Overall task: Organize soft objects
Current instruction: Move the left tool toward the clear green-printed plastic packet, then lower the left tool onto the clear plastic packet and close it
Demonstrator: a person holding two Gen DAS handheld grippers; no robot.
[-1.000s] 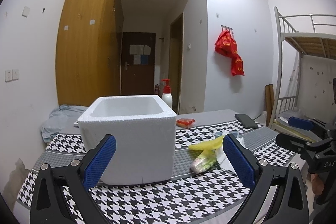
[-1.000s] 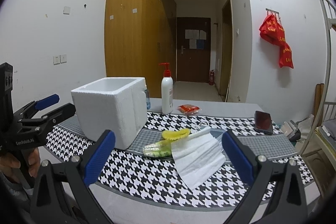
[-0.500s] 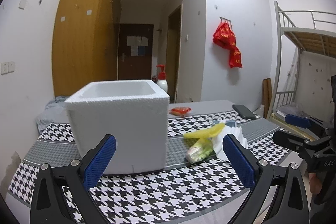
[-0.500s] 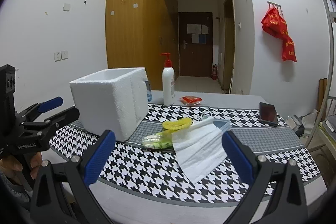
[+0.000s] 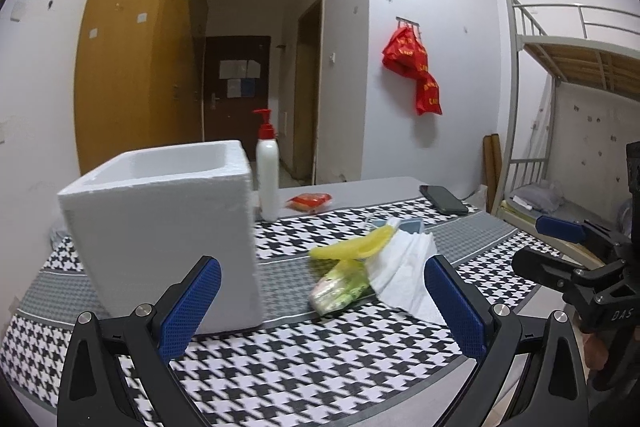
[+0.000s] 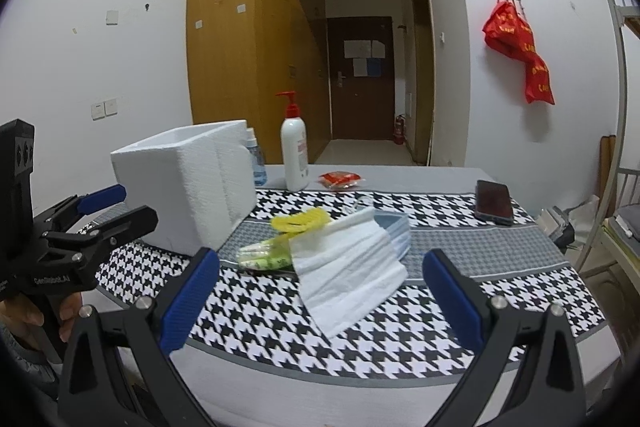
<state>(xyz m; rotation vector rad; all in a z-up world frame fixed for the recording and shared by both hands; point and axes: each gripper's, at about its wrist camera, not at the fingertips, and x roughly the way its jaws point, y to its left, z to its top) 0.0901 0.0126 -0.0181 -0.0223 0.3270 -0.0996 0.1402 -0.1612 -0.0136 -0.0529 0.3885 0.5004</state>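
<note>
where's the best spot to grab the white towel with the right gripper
Likely the white towel's near loose corner, where it lies flat on the cloth, clear of the yellow item and green packet. Bring the open right gripper from above at the table's front edge.

**Two low views across one table**

The left wrist view looks from the near edge, close to the foam box, facing the hallway. The right wrist view sits further right, nearer the towel. Both share the box, towel, pump bottle and phone.
</note>
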